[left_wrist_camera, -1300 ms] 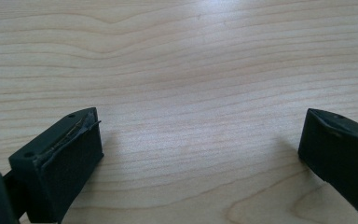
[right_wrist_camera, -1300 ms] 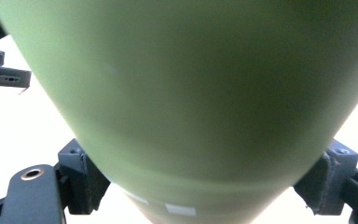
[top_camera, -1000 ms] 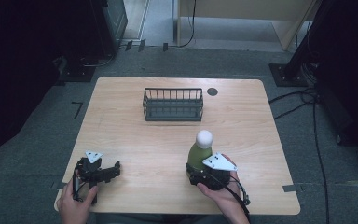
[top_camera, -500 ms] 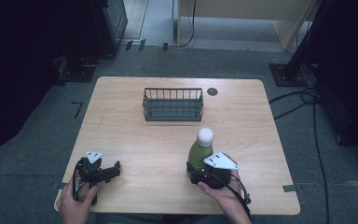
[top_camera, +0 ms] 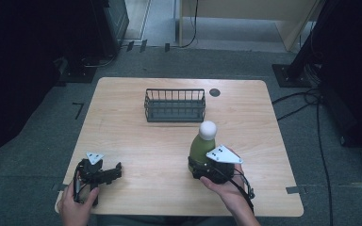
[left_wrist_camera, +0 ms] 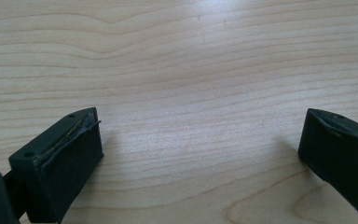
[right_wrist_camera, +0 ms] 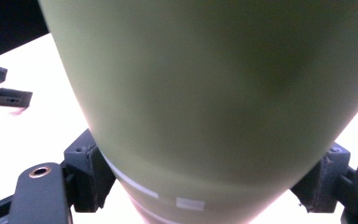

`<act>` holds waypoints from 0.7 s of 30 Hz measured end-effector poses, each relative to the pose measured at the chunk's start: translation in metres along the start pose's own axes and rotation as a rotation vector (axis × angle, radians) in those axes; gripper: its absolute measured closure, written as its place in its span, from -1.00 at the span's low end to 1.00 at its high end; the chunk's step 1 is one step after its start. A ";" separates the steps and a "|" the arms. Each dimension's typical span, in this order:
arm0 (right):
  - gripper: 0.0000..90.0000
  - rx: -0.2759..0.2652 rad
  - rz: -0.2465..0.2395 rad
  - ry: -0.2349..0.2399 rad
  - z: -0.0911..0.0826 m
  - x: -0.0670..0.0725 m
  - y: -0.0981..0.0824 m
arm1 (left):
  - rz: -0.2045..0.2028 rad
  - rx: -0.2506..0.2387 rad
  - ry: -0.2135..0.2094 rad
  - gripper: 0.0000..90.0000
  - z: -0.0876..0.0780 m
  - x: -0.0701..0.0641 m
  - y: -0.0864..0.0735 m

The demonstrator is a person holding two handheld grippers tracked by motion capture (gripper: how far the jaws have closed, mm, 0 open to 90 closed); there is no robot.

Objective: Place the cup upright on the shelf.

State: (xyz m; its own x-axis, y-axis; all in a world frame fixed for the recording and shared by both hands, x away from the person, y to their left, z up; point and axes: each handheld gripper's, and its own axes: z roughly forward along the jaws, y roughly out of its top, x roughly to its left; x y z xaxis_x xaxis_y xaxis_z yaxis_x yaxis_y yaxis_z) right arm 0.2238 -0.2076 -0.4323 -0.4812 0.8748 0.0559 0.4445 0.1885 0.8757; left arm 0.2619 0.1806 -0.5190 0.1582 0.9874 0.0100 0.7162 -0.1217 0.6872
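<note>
An olive-green bottle (top_camera: 199, 147) with a round white cap (top_camera: 207, 130) stands upright at the table's front right. My right gripper (top_camera: 199, 168) is shut on the bottle's lower body, and a hand holds the gripper from behind. In the right gripper view the bottle (right_wrist_camera: 214, 93) looms close, with a black jaw pressed against each side near its base. My left gripper (top_camera: 115, 172) rests open at the front left, pointing right. Its jaws are spread wide over bare wood (left_wrist_camera: 200, 70) with nothing between them.
A dark wire basket (top_camera: 175, 104) sits at the back centre of the wooden table (top_camera: 122, 132), beyond the bottle. A small black round disc (top_camera: 215, 92) lies to its right. Dark furniture and cables surround the table on the floor.
The bottle and my right gripper have shifted a little up and away from the front edge. My left gripper has stayed still.
</note>
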 end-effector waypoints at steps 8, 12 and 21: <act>-0.54 -0.003 -0.005 -0.008 0.008 -0.005 0.022 | 0.003 -0.002 0.001 -1.00 0.000 0.000 0.000; -0.54 -0.004 0.000 -0.007 0.014 -0.008 0.031 | 0.004 -0.002 0.001 -1.00 0.000 0.000 0.000; -0.54 -0.024 0.007 -0.012 0.024 -0.014 0.057 | 0.000 -0.002 0.000 -1.00 0.000 0.000 0.000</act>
State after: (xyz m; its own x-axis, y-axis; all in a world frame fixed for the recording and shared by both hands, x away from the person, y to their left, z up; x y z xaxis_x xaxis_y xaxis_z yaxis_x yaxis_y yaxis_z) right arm 0.2742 -0.1984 -0.3950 -0.4689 0.8815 0.0561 0.4296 0.1721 0.8865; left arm 0.2620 0.1805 -0.5191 0.1581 0.9874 0.0101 0.7149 -0.1215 0.6885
